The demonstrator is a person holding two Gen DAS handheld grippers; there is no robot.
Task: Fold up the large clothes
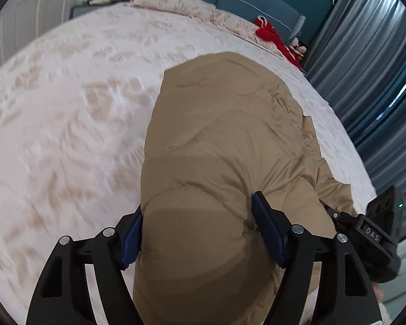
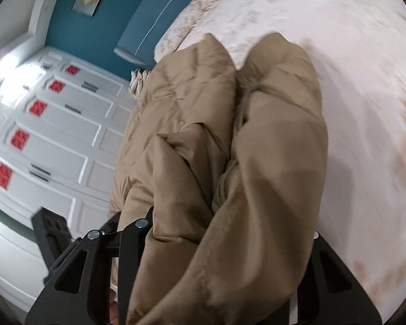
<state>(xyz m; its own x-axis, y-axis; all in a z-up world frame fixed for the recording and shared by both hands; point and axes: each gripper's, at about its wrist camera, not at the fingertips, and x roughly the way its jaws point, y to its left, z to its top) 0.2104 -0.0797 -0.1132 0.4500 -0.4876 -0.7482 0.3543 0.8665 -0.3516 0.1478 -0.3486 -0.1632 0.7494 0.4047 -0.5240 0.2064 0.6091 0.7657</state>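
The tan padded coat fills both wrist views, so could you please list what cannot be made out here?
- Right wrist view: the right hand-held gripper has its pads buried under the tan padded coat.
- Left wrist view: the coat's near end is cut off by the bottom edge.
- Both views: the bedspread pattern is blurred.

My right claw [image 2: 224, 246] is buried in the tan puffy jacket [image 2: 259, 146], its padded folds bulging between my jaws and running ahead over the pale patterned bed [image 2: 365, 86]. Off to my left stand white wardrobe doors [image 2: 54, 140] with red stickers [image 2: 19, 138].

Bed [image 1: 67, 108] under tan coat [image 1: 216, 149]
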